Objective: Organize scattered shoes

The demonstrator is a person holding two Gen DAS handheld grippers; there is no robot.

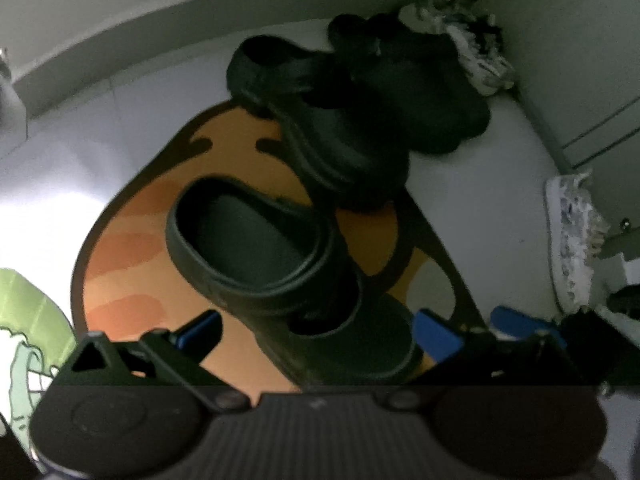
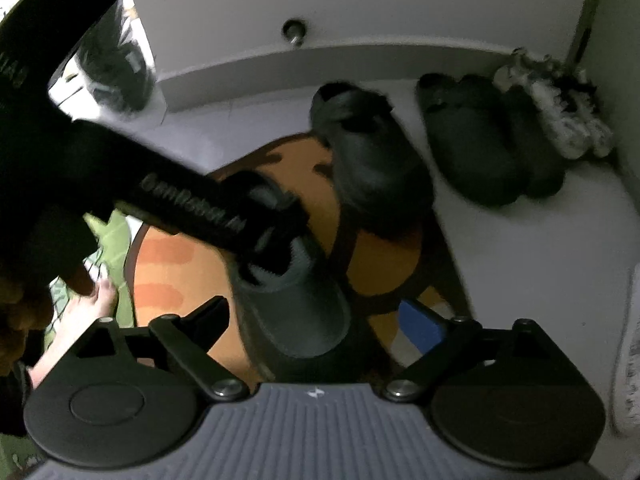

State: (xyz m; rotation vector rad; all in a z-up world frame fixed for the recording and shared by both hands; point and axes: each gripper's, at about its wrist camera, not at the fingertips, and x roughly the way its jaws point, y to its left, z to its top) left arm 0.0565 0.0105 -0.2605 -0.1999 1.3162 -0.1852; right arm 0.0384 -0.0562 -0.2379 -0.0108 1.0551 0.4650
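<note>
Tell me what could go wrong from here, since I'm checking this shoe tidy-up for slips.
1. Both grippers crowd one dark clog: the left gripper and right gripper straddle it open, so they may collide.
2. A second clog lies right beside it and may get knocked.
3. The orange mat underneath could be dragged by a finger tip.

The right tool [image 2: 316,318] stands wide open over a dark clog [image 2: 296,300] on the orange mat [image 2: 168,276], while the left tool [image 2: 276,224] reaches into that clog's opening just ahead.
</note>
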